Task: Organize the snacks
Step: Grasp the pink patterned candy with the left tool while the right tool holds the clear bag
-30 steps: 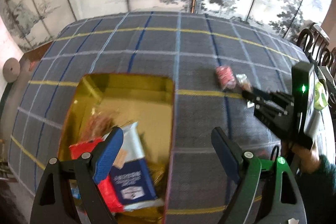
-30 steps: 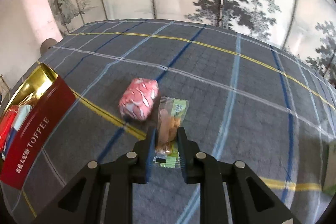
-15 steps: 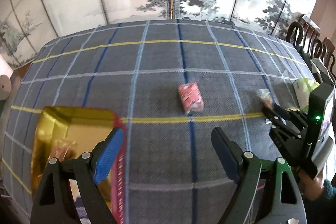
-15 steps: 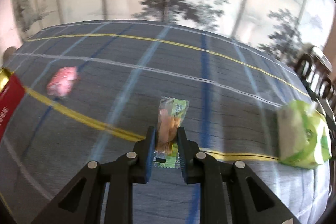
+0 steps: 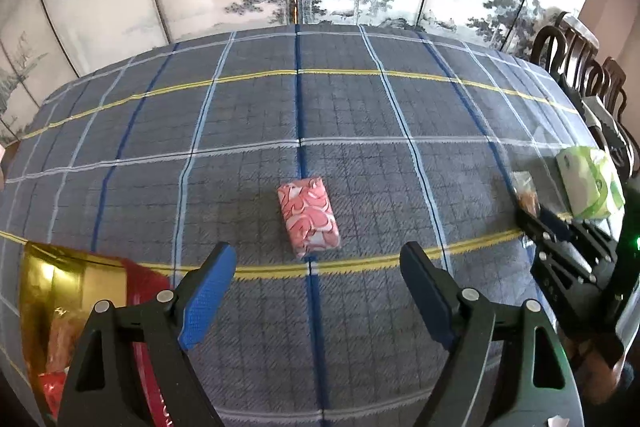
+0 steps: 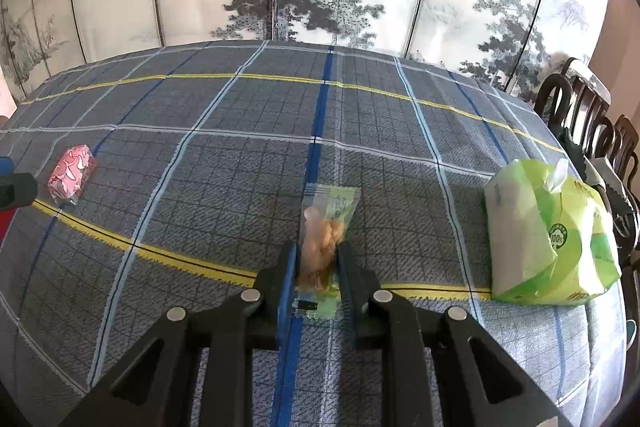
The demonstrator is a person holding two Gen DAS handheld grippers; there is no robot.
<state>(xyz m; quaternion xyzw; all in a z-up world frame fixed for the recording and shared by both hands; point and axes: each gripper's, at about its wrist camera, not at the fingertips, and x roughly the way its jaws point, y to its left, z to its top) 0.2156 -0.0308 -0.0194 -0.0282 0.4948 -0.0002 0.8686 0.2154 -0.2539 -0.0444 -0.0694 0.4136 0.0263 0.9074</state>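
Left wrist view: the left gripper is closing, nothing between its jaws; the pink snack lies at twelve o'clock, the tin at nine. Right wrist view: the right gripper clamps the clear snack packet, green bag at three o'clock

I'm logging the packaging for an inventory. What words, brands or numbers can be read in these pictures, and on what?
"100%", in a round green seal on the green and white bag.
Red print at that bag's lower edge: too blurred to read.
Green label on the small clear snack packet held in the right gripper: too small to read.
Pale lettering on the red tin: cut off, unreadable.
Pink patterned packet: no text visible.
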